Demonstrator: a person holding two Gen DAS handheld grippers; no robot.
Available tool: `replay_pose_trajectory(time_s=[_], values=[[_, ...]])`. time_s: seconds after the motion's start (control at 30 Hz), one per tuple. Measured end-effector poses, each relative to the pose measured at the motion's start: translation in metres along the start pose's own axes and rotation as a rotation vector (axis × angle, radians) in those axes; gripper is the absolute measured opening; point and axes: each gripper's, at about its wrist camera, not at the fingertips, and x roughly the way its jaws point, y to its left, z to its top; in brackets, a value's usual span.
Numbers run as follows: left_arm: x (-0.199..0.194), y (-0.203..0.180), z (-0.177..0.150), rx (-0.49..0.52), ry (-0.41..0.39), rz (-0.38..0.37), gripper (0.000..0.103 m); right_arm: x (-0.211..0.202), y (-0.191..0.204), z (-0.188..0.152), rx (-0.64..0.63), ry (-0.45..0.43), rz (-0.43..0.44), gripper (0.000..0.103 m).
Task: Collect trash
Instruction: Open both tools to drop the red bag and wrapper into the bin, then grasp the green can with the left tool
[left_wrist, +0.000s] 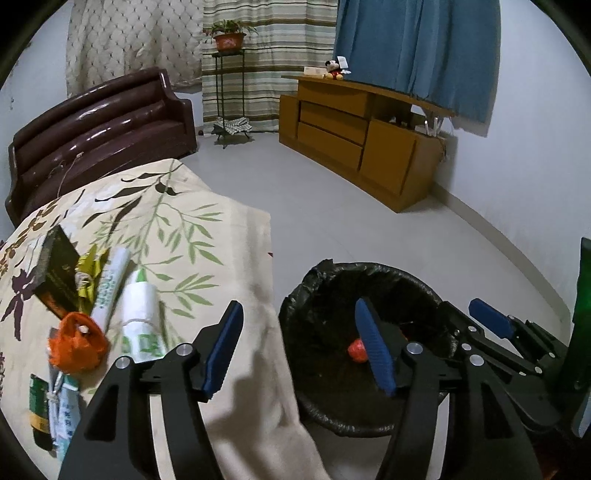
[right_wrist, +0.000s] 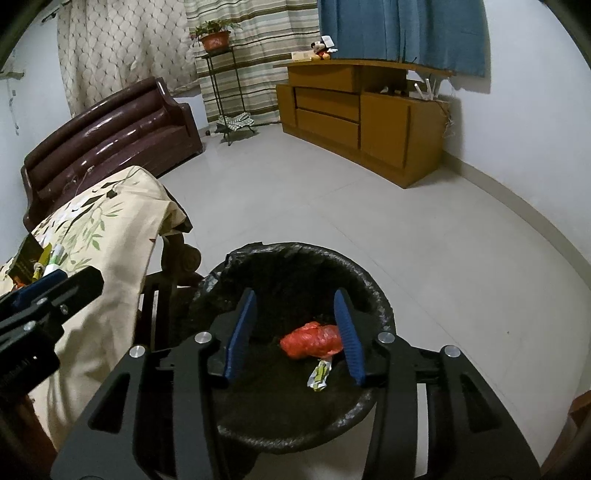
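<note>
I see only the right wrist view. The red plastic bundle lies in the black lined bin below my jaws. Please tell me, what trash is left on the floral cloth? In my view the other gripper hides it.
Observer: In the left wrist view, a crumpled orange plastic bag lies on the floral tablecloth, near its front edge.
Operator: Is there something more beside it?
Observer: Yes, a white tube with green print lies just behind the bag, next to a white and green plastic packet.
Operator: Does the left gripper hold any of them?
Observer: No. The left gripper is open and empty, one finger over the cloth, the other over the black lined trash bin.
</note>
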Motion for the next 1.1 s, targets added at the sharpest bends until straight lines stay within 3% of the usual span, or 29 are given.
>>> replay_pose_trajectory(time_s=[0.3, 0.57, 1.1], values=[[-0.031, 0.032, -0.009, -0.037, -0.029, 0.035, 0.066, -0.021, 0.030, -0.008, -0.030, -0.003, 0.038, 0.047], [-0.061, 0.081, -0.027, -0.094, -0.046, 0.117, 0.066, -0.040, 0.078, -0.016, -0.099, -0.008, 0.098, 0.048], [-0.093, 0.175, -0.074, -0.206, -0.008, 0.236, 0.066, -0.061, 0.160, -0.041, -0.214, 0.013, 0.185, 0.049]])
